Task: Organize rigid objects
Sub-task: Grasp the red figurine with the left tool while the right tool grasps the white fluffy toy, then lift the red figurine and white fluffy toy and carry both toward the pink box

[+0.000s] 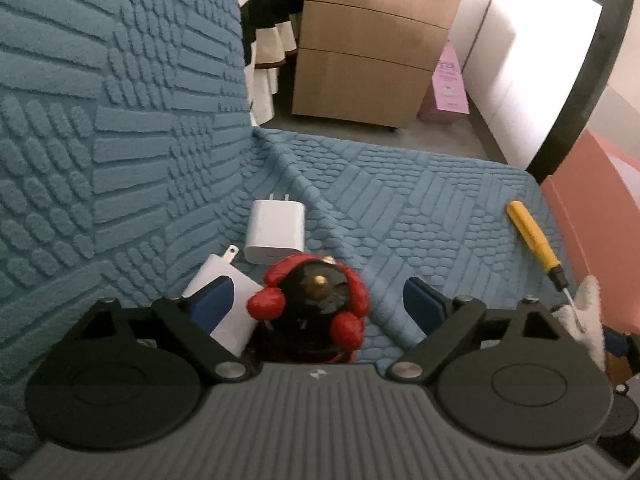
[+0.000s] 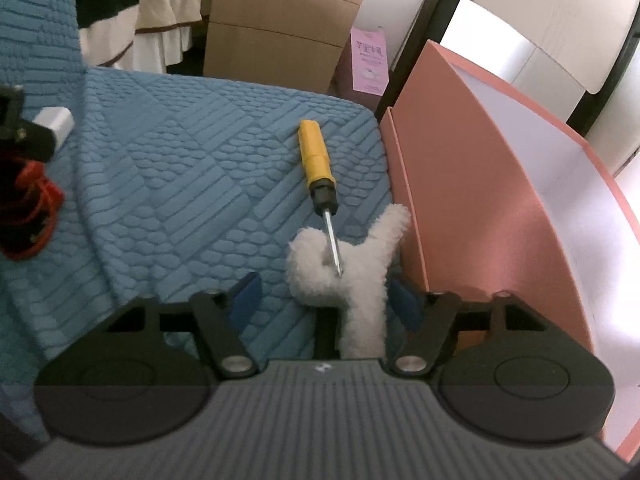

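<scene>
In the left wrist view my left gripper [image 1: 318, 300] is open around a red and black figurine [image 1: 316, 304] that stands on the blue sofa seat [image 1: 420, 200]. Two white chargers lie by it: one [image 1: 276, 230] just ahead, one [image 1: 224, 308] under the left finger. A yellow-handled screwdriver [image 1: 534, 240] lies at the right. In the right wrist view my right gripper [image 2: 326, 294] is open around a white plush toy [image 2: 352, 276]. The screwdriver [image 2: 318, 164] lies with its tip resting on the plush.
A pink box [image 2: 480, 184] with a white inside stands against the sofa's right edge. The sofa back [image 1: 120, 120] rises on the left. Beyond the seat are a wooden drawer cabinet [image 1: 368, 44] and a small pink carton [image 1: 448, 84] on the floor.
</scene>
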`<state>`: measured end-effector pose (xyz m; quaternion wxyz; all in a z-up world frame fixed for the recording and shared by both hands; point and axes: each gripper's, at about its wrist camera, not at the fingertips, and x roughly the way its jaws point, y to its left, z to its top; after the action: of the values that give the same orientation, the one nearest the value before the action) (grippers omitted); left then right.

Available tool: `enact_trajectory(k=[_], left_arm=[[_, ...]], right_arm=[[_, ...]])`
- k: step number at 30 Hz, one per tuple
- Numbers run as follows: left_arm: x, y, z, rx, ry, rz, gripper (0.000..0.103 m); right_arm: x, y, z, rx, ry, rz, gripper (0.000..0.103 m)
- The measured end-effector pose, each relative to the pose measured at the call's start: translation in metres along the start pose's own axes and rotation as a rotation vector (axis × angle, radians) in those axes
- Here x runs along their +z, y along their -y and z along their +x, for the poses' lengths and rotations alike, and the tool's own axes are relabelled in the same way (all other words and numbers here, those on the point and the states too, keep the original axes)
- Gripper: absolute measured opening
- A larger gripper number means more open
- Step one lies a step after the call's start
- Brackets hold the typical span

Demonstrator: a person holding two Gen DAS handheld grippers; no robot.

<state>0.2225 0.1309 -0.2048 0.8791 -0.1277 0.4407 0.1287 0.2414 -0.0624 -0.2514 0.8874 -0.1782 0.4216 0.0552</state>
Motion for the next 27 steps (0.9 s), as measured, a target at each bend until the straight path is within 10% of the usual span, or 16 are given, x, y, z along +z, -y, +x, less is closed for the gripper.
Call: enact_trajectory(k=[17, 27], left_arm=[[-0.007, 0.010, 0.002, 0.037, 0.012, 0.061, 0.072], [-0.010, -0.003, -0.007, 0.009, 0.027, -0.036, 0.063]], right_arm=[[0.001, 0.018, -0.034, 0.117, -0.067, 0.079, 0.030], [-0.009, 0.035, -0.037, 0.189, -0.065, 0.155, 0.039]])
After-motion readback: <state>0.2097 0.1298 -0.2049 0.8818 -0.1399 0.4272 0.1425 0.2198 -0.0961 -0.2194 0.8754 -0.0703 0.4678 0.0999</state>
